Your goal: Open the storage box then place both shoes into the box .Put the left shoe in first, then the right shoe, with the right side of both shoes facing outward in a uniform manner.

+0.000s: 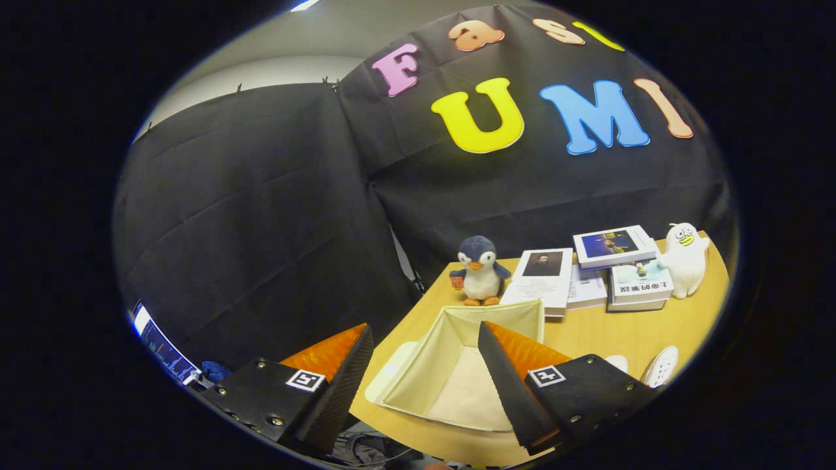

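Storage box [457, 385] open, lower centre, soft fabric, likely light. Gripper [424, 365] spread apart, empty, above it. White shoes [659, 367] lower right: probably light, grasp at heel collar.

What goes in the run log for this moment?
gripper: open, holding nothing | storage box: open, nothing seen inside, between and just beyond the fingers | shoes: on table beside the box, not yet loaded
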